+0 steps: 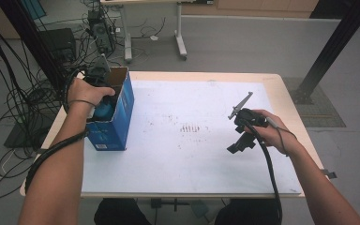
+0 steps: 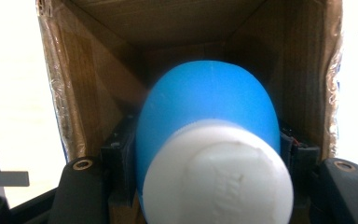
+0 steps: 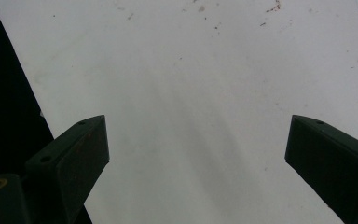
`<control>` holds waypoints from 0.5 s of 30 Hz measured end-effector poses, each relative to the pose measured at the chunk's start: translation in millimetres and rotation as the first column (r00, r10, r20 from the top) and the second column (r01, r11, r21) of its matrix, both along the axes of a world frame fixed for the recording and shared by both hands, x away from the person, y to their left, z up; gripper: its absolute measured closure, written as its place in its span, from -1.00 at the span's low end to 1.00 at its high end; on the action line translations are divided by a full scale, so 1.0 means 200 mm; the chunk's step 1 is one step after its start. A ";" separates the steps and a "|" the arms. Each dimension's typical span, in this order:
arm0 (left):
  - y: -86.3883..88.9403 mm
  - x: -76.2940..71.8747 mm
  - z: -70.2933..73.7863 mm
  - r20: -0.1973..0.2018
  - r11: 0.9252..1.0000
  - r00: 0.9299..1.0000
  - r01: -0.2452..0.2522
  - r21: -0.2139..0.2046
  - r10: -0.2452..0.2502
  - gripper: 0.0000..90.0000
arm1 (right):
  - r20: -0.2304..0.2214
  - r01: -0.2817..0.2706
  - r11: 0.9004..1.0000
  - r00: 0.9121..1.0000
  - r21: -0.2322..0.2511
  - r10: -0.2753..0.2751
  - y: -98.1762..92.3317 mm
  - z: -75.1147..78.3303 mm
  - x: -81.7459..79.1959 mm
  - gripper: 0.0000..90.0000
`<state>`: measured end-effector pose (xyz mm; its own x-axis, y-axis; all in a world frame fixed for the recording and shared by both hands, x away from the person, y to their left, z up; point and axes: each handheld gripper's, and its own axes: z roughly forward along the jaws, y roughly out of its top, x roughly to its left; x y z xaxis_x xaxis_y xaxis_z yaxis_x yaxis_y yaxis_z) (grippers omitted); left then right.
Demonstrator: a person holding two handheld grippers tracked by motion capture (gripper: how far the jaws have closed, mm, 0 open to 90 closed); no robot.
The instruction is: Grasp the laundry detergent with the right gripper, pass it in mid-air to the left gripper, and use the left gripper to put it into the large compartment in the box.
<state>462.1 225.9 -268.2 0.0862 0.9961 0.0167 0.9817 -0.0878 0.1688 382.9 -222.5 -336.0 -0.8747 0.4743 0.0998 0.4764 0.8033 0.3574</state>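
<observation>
Grey floor surrounds the work area, with cables tangled at the left and a second table's legs beyond. Central in the high view stands the surface (image 1: 192, 136), wood-edged and covered by a white sheet carrying faint dark smudges near its middle.

Blue carton (image 1: 112, 112): stands upright near the left edge of the surface, top open, brown cardboard inside. A white label sits low on its near face; the print is too small to read.

Left forearm: enters from the bottom left and runs up to the carton, hand bent over the open top, a cable trailing along the arm. The left tongs (image 1: 104, 96) point down into the carton.

Blue bottle (image 2: 207, 121): rounded body with a white cap (image 2: 216, 175), inside the carton's opening, cap toward the camera. The left tongs are clamped on its sides. Raised lettering on the cap appears present but cannot be made out.

Right forearm: enters from the bottom right, hand resting over the sheet well apart from the carton. The right tongs (image 3: 196, 154) point down at bare white sheet, jaws spread wide, nothing between them.
</observation>
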 end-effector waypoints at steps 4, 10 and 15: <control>0.00 0.00 0.00 0.002 1.000 1.000 -0.004 -0.002 0.004 -0.16 | -0.001 0.003 1.000 1.000 0.000 -0.003 0.00 0.00 0.00 -0.87; 0.01 -0.01 0.00 0.005 1.000 1.000 -0.009 -0.007 0.009 -0.17 | 0.001 0.010 1.000 1.000 0.006 -0.010 -0.01 0.00 0.00 -0.87; 0.00 0.00 0.00 0.005 1.000 1.000 -0.006 0.000 0.006 -0.16 | 0.001 0.011 1.000 1.000 0.006 -0.011 -0.01 0.00 0.01 -0.87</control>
<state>461.1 226.4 -268.1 0.0804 0.9966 0.0169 0.9814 -0.0821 0.1738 384.1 -224.8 -335.9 -0.8694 0.4836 0.1013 0.4850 0.7959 0.3625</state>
